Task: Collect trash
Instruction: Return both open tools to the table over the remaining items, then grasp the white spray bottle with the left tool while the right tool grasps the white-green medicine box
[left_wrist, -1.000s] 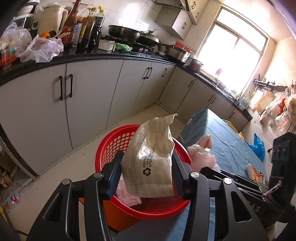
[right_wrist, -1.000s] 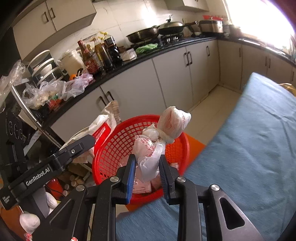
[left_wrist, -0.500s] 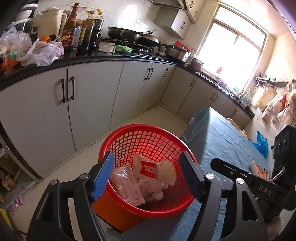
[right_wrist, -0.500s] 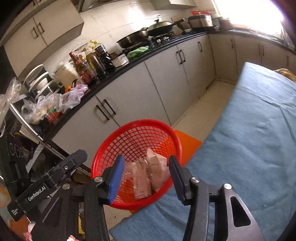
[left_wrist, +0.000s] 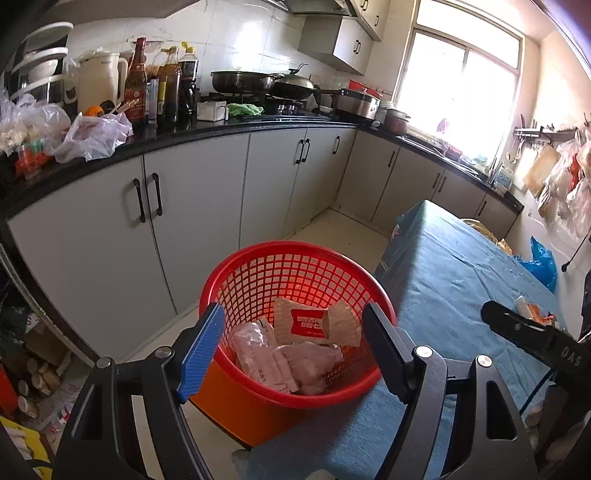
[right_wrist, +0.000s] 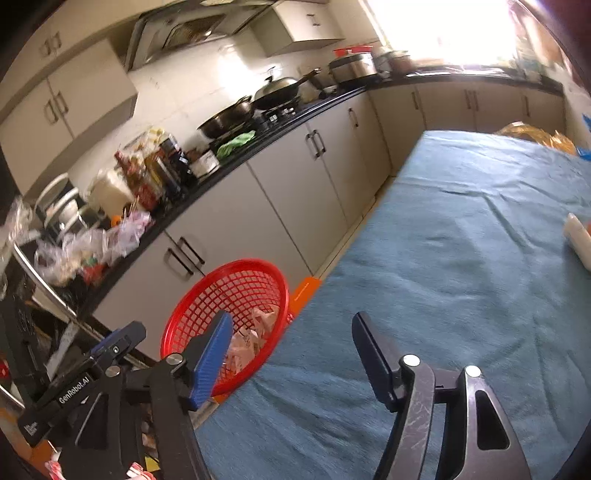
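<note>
- The left gripper (left_wrist: 293, 349) is hovering over the red basket (left_wrist: 229, 273), jaws spread wide and gripping nothing.
- Collected trash is lying inside the basket: a tan wrapper with a red label (left_wrist: 314, 322) and crumpled clear plastic (left_wrist: 266, 356).
- The right gripper (right_wrist: 291, 352) is hanging above the blue-clothed tabletop (right_wrist: 461, 240), jaws likewise apart and empty.
- A white item (right_wrist: 578, 240) is sitting at the tabletop's right edge.
- Risk, I judge: the basket is standing just beside the tabletop's edge, so a careless swing could be tipping it.
</note>
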